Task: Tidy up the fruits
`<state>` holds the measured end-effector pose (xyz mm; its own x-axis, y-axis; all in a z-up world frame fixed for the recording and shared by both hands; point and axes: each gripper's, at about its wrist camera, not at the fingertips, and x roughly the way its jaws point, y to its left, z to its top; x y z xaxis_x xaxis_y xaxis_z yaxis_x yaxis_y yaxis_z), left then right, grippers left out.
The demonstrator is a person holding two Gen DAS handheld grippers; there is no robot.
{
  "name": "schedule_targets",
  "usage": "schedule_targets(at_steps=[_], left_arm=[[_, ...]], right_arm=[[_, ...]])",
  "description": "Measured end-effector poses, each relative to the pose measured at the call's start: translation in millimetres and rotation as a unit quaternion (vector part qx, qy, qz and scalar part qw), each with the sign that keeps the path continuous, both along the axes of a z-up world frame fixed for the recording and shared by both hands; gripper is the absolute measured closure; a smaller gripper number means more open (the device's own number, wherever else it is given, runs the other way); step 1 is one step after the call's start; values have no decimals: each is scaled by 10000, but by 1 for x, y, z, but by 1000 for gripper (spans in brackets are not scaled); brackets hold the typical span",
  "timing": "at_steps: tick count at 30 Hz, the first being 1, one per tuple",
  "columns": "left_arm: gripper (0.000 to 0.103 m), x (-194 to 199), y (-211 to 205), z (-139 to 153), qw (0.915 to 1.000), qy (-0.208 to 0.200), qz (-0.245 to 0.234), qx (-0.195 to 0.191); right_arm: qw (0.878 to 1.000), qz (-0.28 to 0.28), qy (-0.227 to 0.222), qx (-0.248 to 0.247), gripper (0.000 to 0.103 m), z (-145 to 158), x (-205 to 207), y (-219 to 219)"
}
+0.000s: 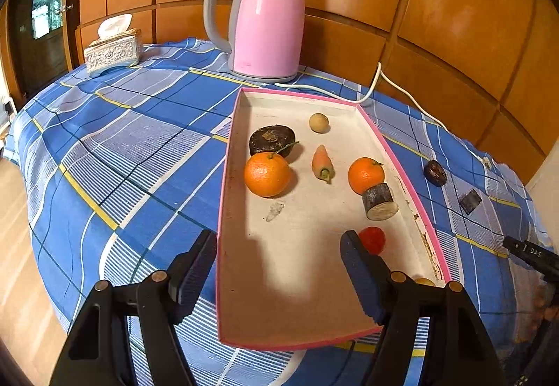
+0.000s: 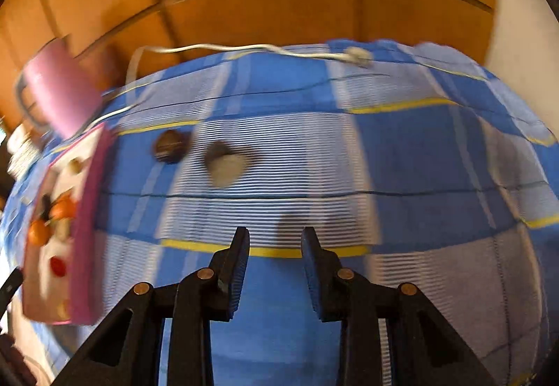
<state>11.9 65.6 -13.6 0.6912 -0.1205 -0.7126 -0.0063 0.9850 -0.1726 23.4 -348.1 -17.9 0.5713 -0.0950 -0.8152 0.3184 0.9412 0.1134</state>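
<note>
A pink-rimmed white tray lies on the blue plaid cloth. It holds two oranges, a small carrot, a dark round cake, a tan ball, a cut log piece, a red fruit and a yellowish fruit. My left gripper is open and empty, straddling the tray's near left rim. My right gripper is open and empty above bare cloth. A dark round fruit and a dark cut piece lie on the cloth right of the tray.
A pink kettle stands behind the tray, its white cord running right to a plug. A silver tissue box sits at the back left. Wooden panels back the table. The right wrist view is motion-blurred.
</note>
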Motion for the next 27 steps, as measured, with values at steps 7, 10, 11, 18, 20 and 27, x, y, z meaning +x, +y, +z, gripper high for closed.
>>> schedule_targets(at_steps=[7,10,11,18,20,27], left_arm=[[29,1,-6,1,10000,-7,-78,45],[29,2,-8,2,9999,-8,-103,55],[29,2,-9,2,9999,-10,-118,65],[29,4,-16,3,9996,-5,-249,100],[29,4,-19,3,9995,4,-307,104],[29,6,-29,8,9987,-43,-506,98]], right_arm=[[9921,-1152,49,-495,72,-7,-20,-46],[9871,-1449,80,-680,72,-12,-25,-58],[9839,-1608,98,-780,72,-14,-29,-64],[9754,-1970,149,-980,70,-24,-37,-69],[9746,-1941,134,-1113,70,-25,-34,-64],[9726,-1949,40,-1265,67,-28,-35,-56]])
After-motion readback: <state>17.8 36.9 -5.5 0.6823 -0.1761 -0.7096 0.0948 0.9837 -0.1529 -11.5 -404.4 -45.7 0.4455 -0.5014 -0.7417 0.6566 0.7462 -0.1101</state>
